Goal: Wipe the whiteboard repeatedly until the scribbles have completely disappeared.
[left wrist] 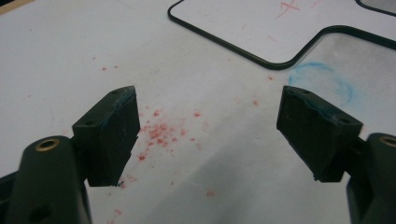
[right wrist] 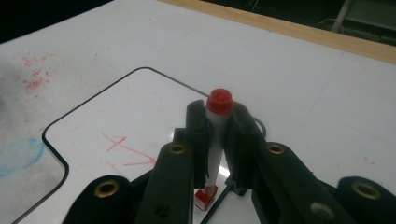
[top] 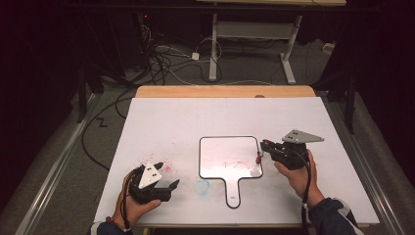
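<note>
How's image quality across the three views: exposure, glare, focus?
High view: room dark around a lit white table, small whiteboard readable, slightly soft. Left gripper view: even light, open left gripper jaws sharp, red specks soft. Right gripper view: right gripper and red-capped marker close and slightly blurred, a small glare patch beside the marker's tip.
</note>
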`<state>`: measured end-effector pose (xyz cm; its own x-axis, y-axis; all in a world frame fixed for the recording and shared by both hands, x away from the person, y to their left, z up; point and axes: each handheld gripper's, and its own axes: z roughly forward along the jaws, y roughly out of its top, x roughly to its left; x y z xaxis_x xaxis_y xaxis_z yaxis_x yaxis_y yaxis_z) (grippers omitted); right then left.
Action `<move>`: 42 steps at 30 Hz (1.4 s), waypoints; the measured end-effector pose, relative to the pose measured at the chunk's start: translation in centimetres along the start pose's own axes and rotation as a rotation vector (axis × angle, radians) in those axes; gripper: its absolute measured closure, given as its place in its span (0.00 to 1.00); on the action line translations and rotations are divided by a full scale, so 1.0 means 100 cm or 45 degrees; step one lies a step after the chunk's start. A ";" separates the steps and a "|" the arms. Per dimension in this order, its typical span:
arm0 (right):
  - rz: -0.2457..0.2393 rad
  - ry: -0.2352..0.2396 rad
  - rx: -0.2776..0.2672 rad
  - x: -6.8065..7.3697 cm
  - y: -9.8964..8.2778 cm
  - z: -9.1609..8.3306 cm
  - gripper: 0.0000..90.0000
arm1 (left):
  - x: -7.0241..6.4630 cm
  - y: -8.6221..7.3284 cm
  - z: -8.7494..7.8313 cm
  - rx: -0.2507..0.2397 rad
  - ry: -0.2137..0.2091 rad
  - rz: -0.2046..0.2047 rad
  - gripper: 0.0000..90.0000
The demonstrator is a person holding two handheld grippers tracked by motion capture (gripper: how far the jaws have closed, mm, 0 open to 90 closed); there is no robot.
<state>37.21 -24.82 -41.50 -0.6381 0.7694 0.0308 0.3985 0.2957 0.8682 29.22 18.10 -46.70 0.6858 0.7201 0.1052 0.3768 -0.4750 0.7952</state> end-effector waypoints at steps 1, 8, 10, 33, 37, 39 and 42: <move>0.008 0.010 -0.006 0.000 -0.001 0.001 0.91 | 0.001 0.001 0.001 0.002 0.000 -0.001 0.23; 0.033 0.108 -0.064 0.014 0.000 0.019 0.91 | -0.003 0.003 0.006 0.011 -0.033 0.033 0.22; 0.037 0.131 -0.078 0.018 0.001 0.025 0.91 | -0.004 0.004 0.007 0.007 -0.042 0.036 0.22; -0.053 0.273 -0.051 0.072 0.021 0.066 0.91 | -0.005 0.004 0.010 0.023 -0.076 0.052 0.22; -0.035 0.195 -0.018 0.056 0.023 0.060 0.91 | -0.005 0.003 0.009 0.019 -0.079 0.049 0.22; -0.023 0.160 -0.004 0.047 0.024 0.056 0.91 | -0.005 0.003 0.009 0.021 -0.081 0.049 0.22; -0.024 0.170 -0.008 0.045 0.023 0.057 0.91 | -0.006 0.004 0.010 0.019 -0.086 0.048 0.22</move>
<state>38.99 -17.46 -42.13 -0.7275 0.6814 0.0800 0.3819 0.3054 0.8723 29.58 17.00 -47.03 0.7400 0.6661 0.0939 0.3589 -0.5090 0.7824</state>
